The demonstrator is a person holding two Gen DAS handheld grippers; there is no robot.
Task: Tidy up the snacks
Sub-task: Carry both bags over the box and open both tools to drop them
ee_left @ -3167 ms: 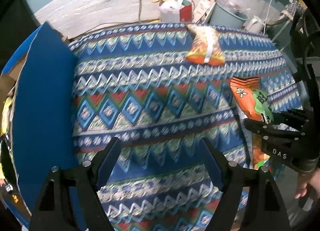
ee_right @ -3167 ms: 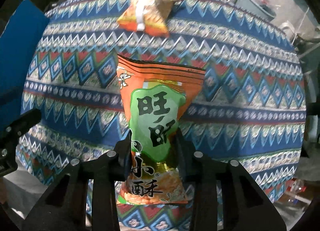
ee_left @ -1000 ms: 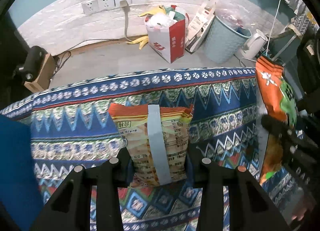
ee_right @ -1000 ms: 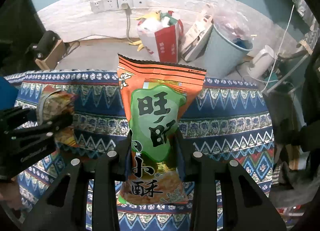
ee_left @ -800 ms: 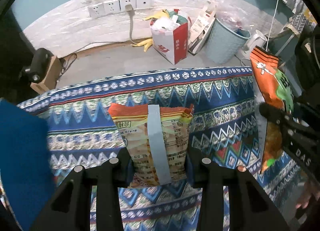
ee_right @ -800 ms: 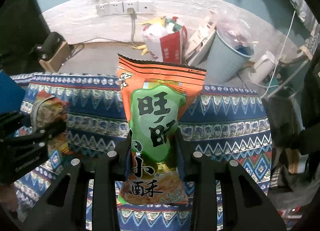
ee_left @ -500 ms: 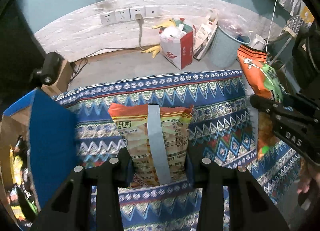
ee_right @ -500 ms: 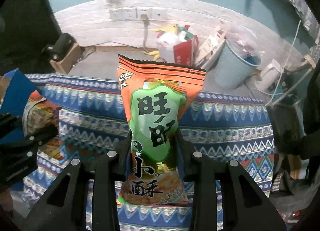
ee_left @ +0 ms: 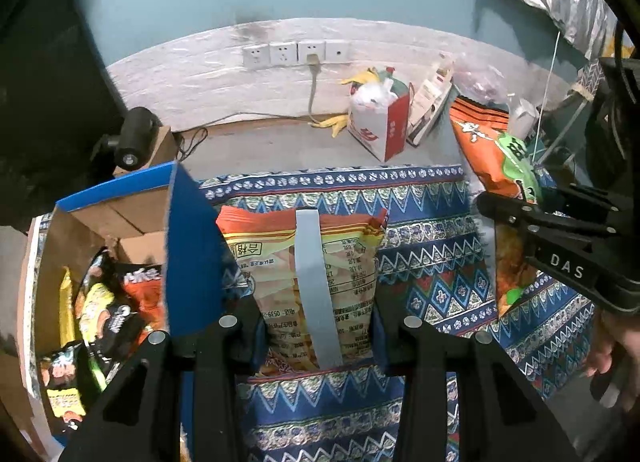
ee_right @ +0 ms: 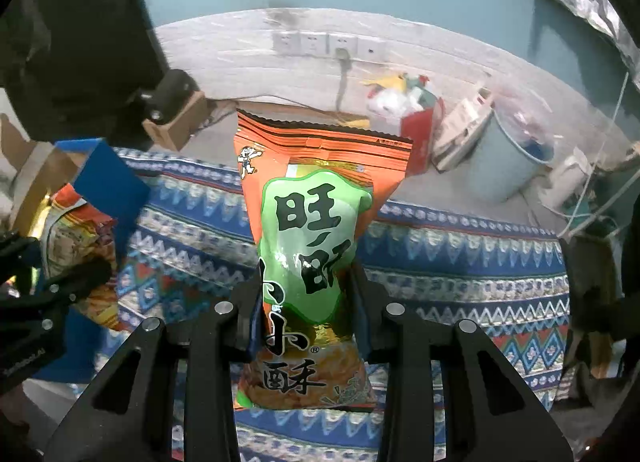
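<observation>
My left gripper is shut on a yellow-orange snack bag with a grey back seam, held above the patterned tablecloth. My right gripper is shut on an orange-and-green snack bag, held upright over the cloth; that bag also shows at the right of the left wrist view. The left gripper and its bag show at the left edge of the right wrist view. An open cardboard box with blue flaps holds several snack packs just left of the left gripper.
Beyond the table's far edge lie the floor, a wall with sockets, a red-and-white paper bag of rubbish, a grey bin and a black camera on a small box. A hand holds the right gripper.
Both grippers have lifted and swung left with their bags. The open box with its snack packs has come into the left wrist view, and the box flap now shows in the right wrist view.
</observation>
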